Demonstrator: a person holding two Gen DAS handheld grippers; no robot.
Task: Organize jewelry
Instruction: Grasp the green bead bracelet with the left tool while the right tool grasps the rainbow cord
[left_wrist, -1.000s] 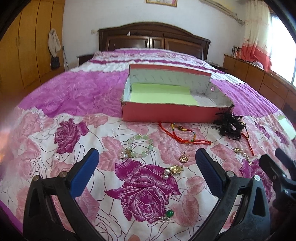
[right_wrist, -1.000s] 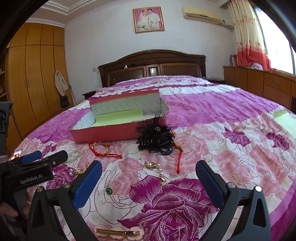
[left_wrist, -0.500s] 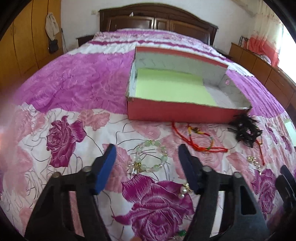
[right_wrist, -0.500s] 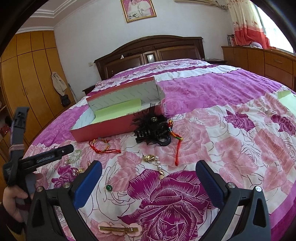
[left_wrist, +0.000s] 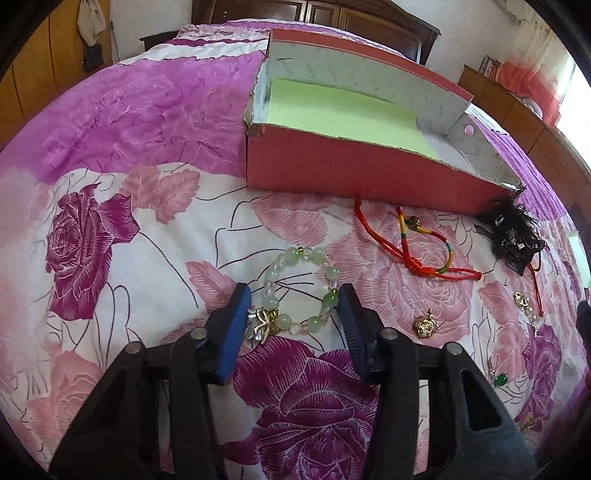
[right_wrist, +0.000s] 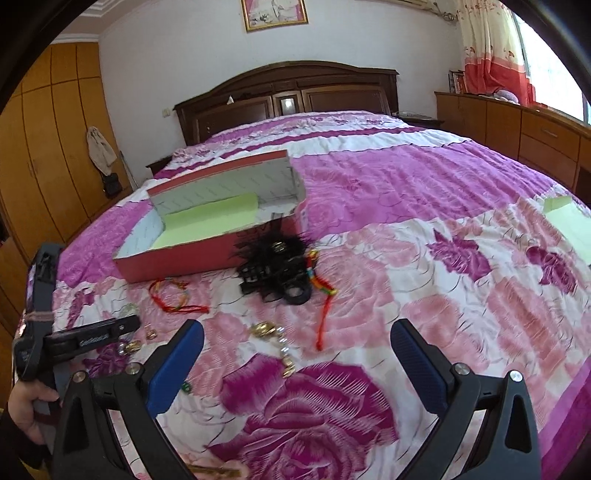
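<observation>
1. I see the bead bracelet (left_wrist: 301, 291), a ring of pale green and clear beads with a small gold charm, lying flat on the flowery bed cover (left_wrist: 122, 266).
2. It is round, so it points no way. It sits a little in front of the red box (left_wrist: 362, 173).
3. My left gripper (left_wrist: 295, 306) has its jaws partly open, one blue pad on each side of the bracelet. I cannot tell if they touch the beads.
4. The red string bracelet (left_wrist: 413, 243) and the black hair clip (left_wrist: 511, 236) lie further right.
5. My right gripper (right_wrist: 295, 354) has its jaws wide apart and holds nothing, above the bed.
</observation>
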